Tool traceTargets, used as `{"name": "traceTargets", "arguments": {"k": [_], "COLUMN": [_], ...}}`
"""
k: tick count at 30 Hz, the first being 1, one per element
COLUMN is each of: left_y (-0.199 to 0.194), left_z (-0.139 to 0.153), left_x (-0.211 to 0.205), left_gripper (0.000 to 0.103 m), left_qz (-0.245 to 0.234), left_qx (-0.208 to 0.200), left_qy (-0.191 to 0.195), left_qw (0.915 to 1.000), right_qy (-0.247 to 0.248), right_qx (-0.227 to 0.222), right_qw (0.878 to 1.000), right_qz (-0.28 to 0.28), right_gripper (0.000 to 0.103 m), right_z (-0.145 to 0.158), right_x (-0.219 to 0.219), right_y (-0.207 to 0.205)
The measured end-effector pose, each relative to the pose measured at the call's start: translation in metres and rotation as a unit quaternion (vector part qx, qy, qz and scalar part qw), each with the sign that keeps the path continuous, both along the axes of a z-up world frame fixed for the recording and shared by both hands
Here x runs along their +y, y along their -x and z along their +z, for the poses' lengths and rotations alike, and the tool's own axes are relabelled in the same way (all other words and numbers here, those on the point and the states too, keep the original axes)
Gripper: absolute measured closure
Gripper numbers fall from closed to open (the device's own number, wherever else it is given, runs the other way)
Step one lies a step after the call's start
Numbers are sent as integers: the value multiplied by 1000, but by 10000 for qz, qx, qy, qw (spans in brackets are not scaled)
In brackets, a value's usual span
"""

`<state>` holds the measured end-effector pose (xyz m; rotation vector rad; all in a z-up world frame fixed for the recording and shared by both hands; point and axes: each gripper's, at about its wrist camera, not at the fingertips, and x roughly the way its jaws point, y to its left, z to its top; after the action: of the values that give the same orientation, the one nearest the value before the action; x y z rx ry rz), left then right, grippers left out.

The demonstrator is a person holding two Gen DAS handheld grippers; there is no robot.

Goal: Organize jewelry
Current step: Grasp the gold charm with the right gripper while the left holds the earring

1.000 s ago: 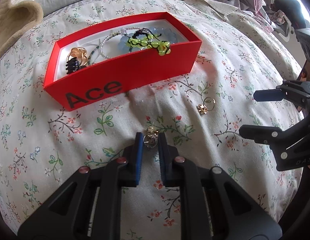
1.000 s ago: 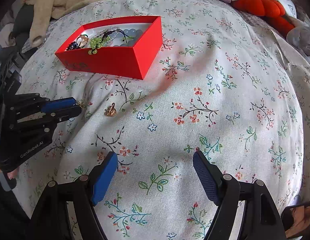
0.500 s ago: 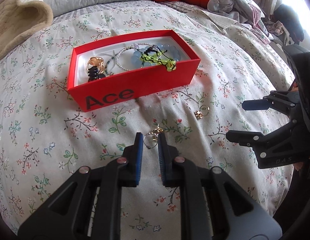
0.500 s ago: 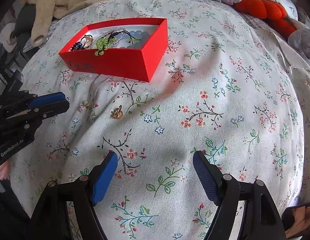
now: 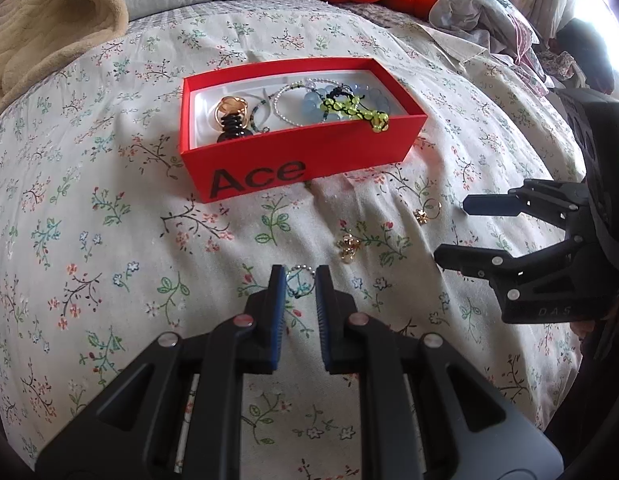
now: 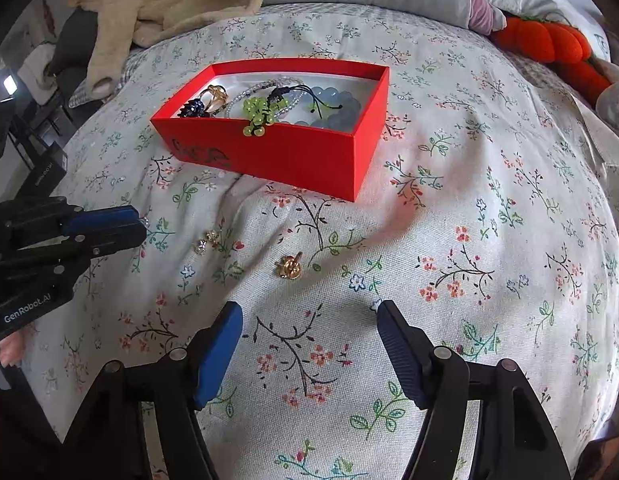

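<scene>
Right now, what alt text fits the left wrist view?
The left tool pinches a thin ring above a floral bedspread. Ahead sits an open red box of jewelry, with two gold pieces loose on the fabric.

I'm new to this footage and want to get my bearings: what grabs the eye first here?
The bright red cardboard box lettered "Ace" stands out mid-bed on the floral bedspread, holding a yellow-green bead bracelet, pale blue beads and a gold ring. In front of it, a small gold ring and a sparkly gold earring pair lie loose on the cloth. At the bed's far edge sits an orange plush toy.
</scene>
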<state>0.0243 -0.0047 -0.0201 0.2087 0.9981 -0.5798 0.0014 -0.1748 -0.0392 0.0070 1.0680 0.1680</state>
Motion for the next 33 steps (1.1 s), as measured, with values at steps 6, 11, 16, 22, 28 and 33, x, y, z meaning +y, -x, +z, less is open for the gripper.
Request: {"name": "traceTargets", "arguments": {"k": [6,11,16,22,28,33], "left_y": [5,6,6,5,4,1], "left_z": [2,2,1,2,7,15], "left_x": [3,3,3,3,4,8], "left_gripper": [87,87,87,86,87,87], "left_qz": [-50,-48,-43,25,157,308], "left_qx": [-66,-91,-87,-81,-101,-161], "left_qy": [-22,-93,-123,-147,-119,-26], "left_qw": [10000,9999,9999,9999,9998,9994], "right_qy": [-176,-281,-292,-282,-321,-433], "right_qx": [133,192,186,178,103,14], "right_qw": [9997,9992,9991,9991,9992,9987], "right_qz": [-82,-191,-264,-250,-233,-277], "right_gripper": [53,71,83,91,96,96], "right_z": [-5,-5,-5,-3,4,13], "right_x": [7,8,7,4,-1,-8], "right_y": [-14,-20,-21,-20,-15,-11]}}
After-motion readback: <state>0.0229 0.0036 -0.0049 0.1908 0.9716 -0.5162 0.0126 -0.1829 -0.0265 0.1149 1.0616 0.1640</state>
